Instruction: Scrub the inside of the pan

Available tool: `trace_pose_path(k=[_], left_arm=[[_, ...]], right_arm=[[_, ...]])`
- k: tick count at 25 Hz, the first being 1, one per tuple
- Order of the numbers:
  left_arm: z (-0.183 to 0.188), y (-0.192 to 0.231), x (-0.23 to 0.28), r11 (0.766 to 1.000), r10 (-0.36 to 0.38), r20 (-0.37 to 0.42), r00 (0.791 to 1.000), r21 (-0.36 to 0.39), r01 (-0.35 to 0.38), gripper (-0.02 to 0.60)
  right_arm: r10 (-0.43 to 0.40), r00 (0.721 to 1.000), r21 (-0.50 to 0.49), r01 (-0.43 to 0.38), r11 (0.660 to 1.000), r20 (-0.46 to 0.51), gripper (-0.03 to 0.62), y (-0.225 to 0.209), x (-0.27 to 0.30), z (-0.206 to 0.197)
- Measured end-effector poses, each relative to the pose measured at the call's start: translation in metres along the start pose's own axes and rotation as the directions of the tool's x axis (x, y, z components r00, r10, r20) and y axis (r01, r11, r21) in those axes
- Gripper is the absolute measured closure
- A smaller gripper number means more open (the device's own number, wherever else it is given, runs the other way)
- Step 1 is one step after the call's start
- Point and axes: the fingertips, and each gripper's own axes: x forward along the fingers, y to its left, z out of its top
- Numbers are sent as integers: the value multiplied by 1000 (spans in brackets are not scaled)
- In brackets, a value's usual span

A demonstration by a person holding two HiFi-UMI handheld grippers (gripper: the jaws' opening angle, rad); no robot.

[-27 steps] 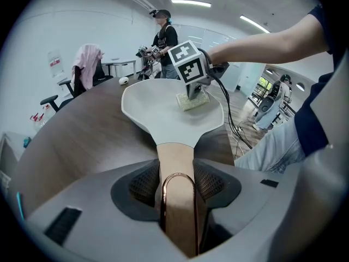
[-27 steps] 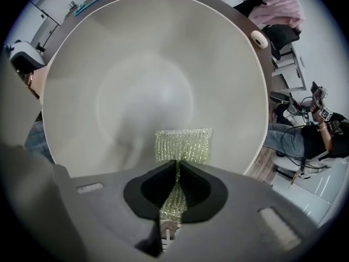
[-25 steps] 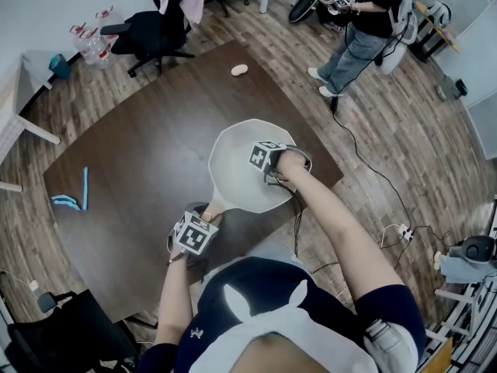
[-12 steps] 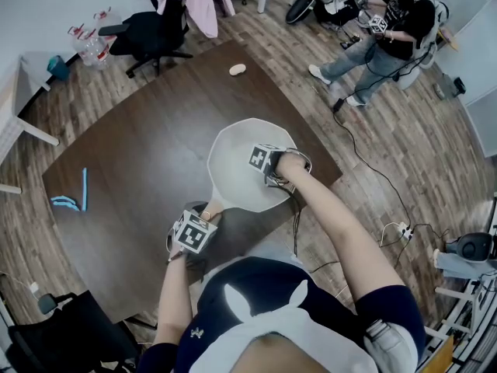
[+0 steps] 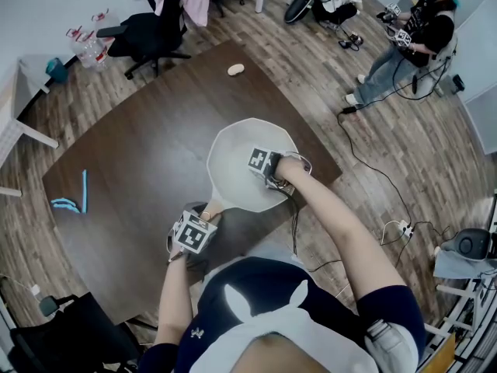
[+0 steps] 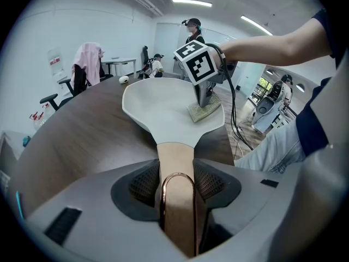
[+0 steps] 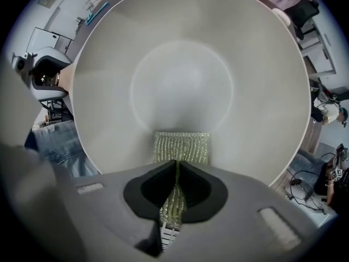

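A pale grey pan lies on the dark brown table, its tan handle pointing toward me. My left gripper is shut on that handle near the table's front edge. My right gripper points steeply down into the pan's right side, shut on a yellow-green scrub pad. The pad lies against the pan's inner wall near the rim. The pan's inside looks bare and clean.
A small pale object lies at the table's far edge and blue marks at its left. A black chair with a pink garment stands beyond. People sit at the far right; cables run over the wooden floor.
My right gripper has slid the pad a short way across the pan's right side. The left gripper and pan stayed put. A person in the background walked off to the right.
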Motion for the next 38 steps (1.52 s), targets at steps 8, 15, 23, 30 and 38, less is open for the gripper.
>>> trace_pose_path(k=[8, 15, 23, 30, 38], left_arm=[[1, 3, 0, 1000, -1, -2, 1000, 2, 1, 388], [1, 2, 0, 1000, -5, -4, 1000, -5, 5, 388], [2, 2, -1, 1000, -4, -9, 1000, -4, 4, 388], [4, 3, 0, 1000, -3, -13, 1000, -2, 3, 388], [3, 4, -1, 1000, -7, -14, 1000, -6, 7, 388]], right_arm=[[92, 996, -10, -92, 996, 4, 574, 17, 1, 3], [224, 973, -5, -224, 975, 49, 574, 40, 2, 9], [364, 924, -17, -365, 931, 115, 576, 67, -1, 21], [474, 861, -48, -474, 879, 183, 576, 89, -11, 35], [516, 822, -72, -515, 854, 241, 576, 100, -17, 51]])
